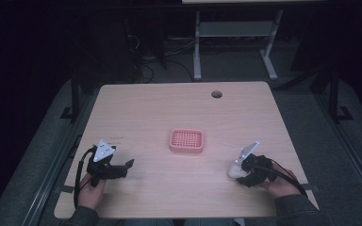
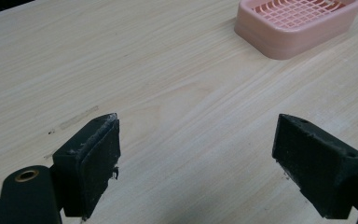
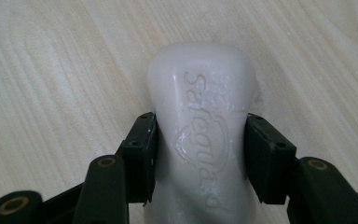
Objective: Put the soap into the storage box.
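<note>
Nearest me, my right gripper point(image 3: 200, 154) is clamped on a white bar of soap point(image 3: 203, 121) embossed "Safeguard", both black jaws pressed against its long sides, and in the high view the soap point(image 1: 236, 170) sits low over the near right part of the wooden table point(image 1: 179, 193), though I cannot tell whether it touches the surface. My left gripper point(image 2: 196, 163) hovers over the near left part of the table with its jaws spread wide and nothing between them. Farther out, near the middle of the table, the pink slotted soap dish point(image 1: 186, 141) stands alone, well apart from both grippers.
</note>
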